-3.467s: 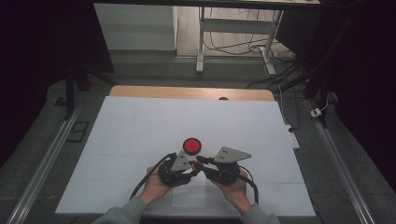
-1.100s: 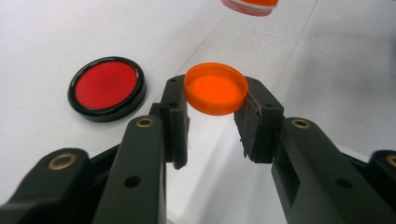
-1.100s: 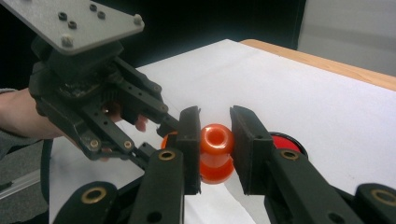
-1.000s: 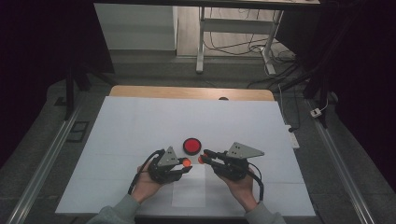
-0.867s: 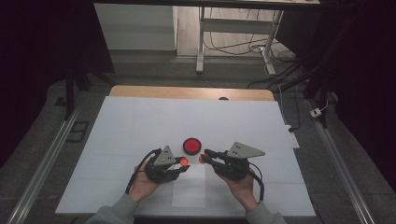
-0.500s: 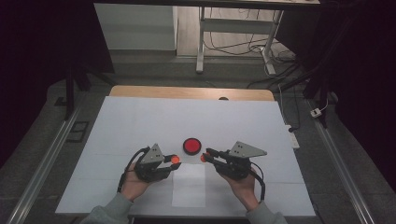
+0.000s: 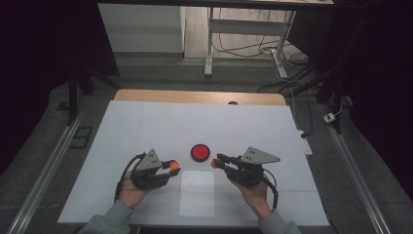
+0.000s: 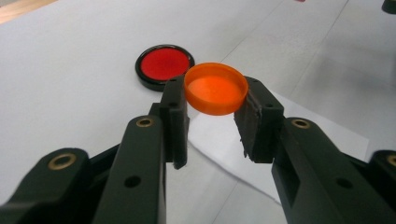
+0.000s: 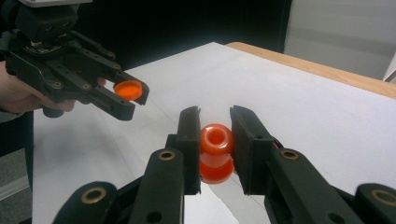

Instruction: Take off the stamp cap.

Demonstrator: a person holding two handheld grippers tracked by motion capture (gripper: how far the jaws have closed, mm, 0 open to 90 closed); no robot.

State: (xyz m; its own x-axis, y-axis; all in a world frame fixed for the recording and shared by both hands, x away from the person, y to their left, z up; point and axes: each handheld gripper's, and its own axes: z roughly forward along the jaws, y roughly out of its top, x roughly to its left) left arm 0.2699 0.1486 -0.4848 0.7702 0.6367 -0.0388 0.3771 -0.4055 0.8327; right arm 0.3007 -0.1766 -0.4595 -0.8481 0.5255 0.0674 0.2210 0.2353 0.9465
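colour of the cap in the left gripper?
Orange: the cap is translucent orange, pinched between the left gripper jaws. Clearest in the left gripper view.

Orange bottle (image 9: 216, 154) lower part hidden between tool pads.

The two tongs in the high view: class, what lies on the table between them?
Between the left tongs and right tongs, the high view shows a white paper sheet on the table, with a red disc just beyond.
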